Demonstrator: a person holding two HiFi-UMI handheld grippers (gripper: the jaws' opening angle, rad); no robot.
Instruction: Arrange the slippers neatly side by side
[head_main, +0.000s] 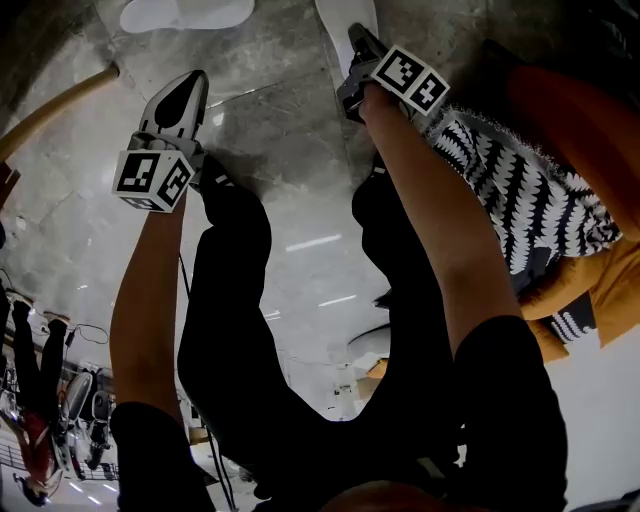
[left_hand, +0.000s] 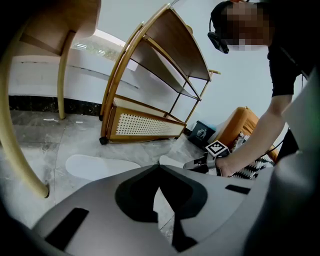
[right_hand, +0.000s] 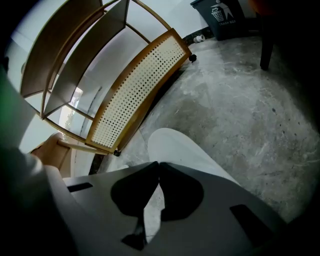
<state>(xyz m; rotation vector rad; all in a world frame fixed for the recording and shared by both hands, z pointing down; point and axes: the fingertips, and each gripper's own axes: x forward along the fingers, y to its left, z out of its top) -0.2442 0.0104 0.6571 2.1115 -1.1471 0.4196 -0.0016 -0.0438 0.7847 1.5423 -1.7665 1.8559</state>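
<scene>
Two white slippers lie well apart on the grey stone floor (head_main: 270, 130), neither of them lifted. In the head view the left slipper (head_main: 185, 12) is at 11 o'clock on the top edge. The left gripper (head_main: 188, 85) points toward 12 o'clock below it, clear of it, and its jaws are closed tip to tip with nothing between them. From that gripper's own view this slipper lies at about 10 o'clock from the jaw tips, in front of a wooden shelf rack (left_hand: 150, 100) with a cane panel. The right slipper (head_main: 335, 12) is at 12 o'clock in the head view. The right gripper (head_main: 358, 42) is over its near end, and whether it touches cannot be told. Its jaws are closed too, and in its own view nothing shows between them, with the slipper stretching away toward 1 o'clock. At 3 o'clock are a black-and-white patterned cushion (head_main: 530, 190) and an orange chair (head_main: 590, 130).
</scene>
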